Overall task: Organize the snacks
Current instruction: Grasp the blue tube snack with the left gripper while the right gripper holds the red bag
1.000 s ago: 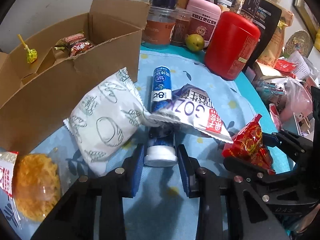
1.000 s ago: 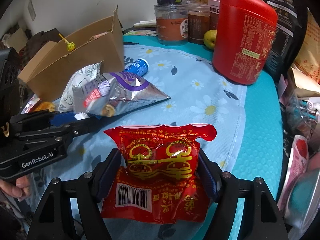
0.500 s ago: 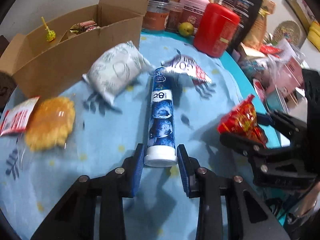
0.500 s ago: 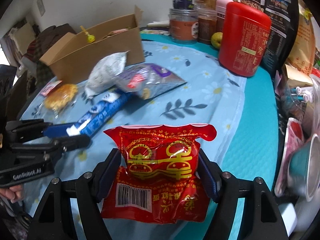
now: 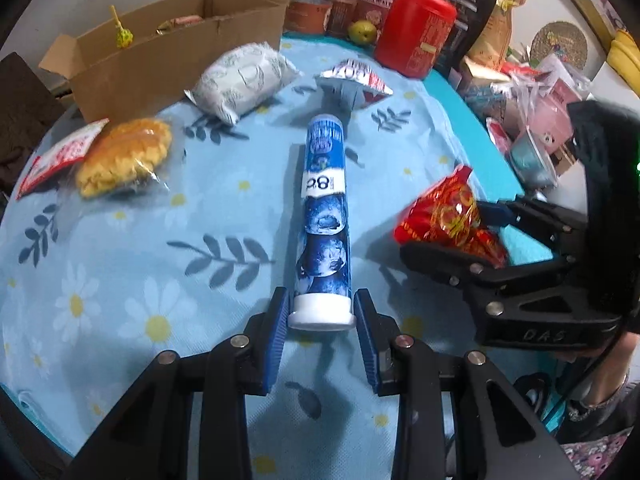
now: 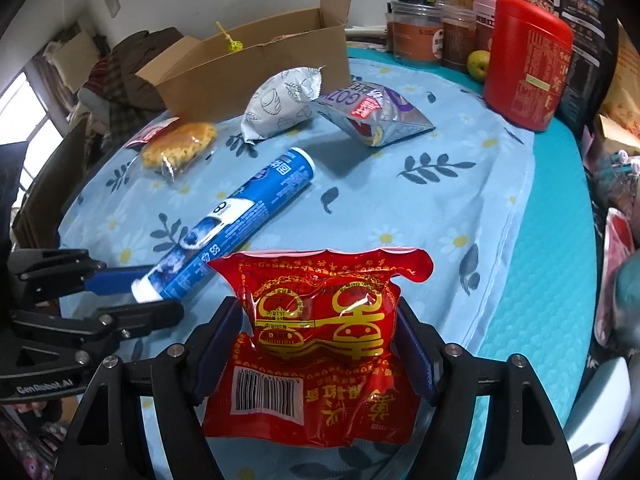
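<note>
My left gripper (image 5: 321,318) is shut on the white cap end of a long blue tube (image 5: 323,216), which sticks out forward above the flowered cloth; the same blue tube (image 6: 236,216) shows in the right wrist view with the left gripper (image 6: 140,296) at its cap. My right gripper (image 6: 318,332) is shut on a red snack bag (image 6: 320,340), seen from the side as the red snack bag (image 5: 448,216) in the right gripper (image 5: 472,236). On the cloth lie a white patterned bag (image 5: 240,76), a silver-purple chip bag (image 5: 352,80) and a wrapped yellow pastry (image 5: 120,156).
An open cardboard box (image 5: 160,52) with a few sweets stands at the far left. A red canister (image 5: 412,36), jars and a green fruit (image 5: 362,31) line the back. Cluttered packets and cups (image 5: 532,120) crowd the right edge beyond the teal mat.
Both grippers have pulled back toward the near table edge. The blue tube has come out from under the white bag and chip bag and now hangs clear of them. The red bag stays held.
</note>
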